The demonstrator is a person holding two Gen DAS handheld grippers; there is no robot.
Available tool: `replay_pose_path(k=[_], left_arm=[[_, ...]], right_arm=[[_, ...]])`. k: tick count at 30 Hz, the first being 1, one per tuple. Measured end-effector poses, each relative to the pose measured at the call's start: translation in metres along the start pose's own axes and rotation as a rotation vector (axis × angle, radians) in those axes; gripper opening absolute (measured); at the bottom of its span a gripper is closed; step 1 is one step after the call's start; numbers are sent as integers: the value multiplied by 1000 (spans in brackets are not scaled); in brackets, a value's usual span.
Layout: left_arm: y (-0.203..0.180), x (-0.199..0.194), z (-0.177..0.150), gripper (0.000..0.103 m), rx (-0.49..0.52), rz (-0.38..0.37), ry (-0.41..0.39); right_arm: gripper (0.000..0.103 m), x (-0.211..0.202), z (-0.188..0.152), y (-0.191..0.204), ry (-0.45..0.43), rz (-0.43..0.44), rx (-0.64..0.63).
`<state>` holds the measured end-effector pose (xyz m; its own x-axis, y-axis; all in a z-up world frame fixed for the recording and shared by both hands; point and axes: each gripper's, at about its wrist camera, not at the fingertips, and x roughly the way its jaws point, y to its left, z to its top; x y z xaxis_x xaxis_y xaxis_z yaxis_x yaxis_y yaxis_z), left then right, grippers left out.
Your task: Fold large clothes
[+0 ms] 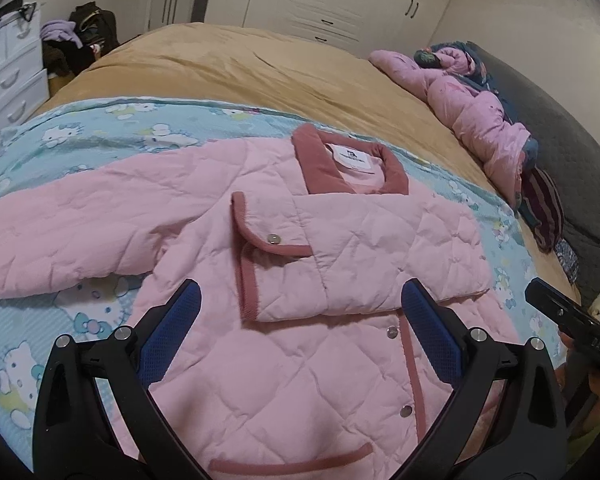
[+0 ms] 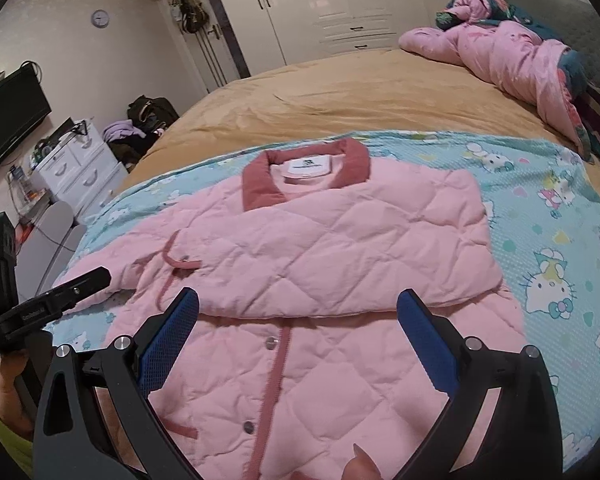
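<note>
A pink quilted jacket with a dark pink collar lies front up on a blue cartoon-cat blanket. One sleeve is folded across the chest; the other sleeve stretches out to the left. My left gripper is open and empty above the jacket's front. In the right wrist view the jacket fills the middle, with its collar at the far end and the folded sleeve across it. My right gripper is open and empty over the snap placket.
The blanket covers the near part of a tan bed. A pink quilt heap lies by the dark headboard. A white drawer unit, bags, a TV and wardrobes stand beyond.
</note>
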<state>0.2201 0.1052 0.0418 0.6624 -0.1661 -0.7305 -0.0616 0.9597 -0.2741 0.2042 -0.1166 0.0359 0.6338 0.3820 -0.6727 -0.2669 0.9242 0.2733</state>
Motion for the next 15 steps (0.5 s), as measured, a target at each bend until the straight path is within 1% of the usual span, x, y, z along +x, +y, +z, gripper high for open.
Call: replay_pose_path(k=[4,8,15], left_arm=[[8,-12,-2,94,-13,3,-20],[19,-26,-5,94,-46,-12,-56],[51,-49,-8,94,-98,33,-94]], right_arm=[[99,-4,1,20,-12,17,-30],[99,-4,1,35,-20,29,-46],[99,1,4,65,-23,61,-74]])
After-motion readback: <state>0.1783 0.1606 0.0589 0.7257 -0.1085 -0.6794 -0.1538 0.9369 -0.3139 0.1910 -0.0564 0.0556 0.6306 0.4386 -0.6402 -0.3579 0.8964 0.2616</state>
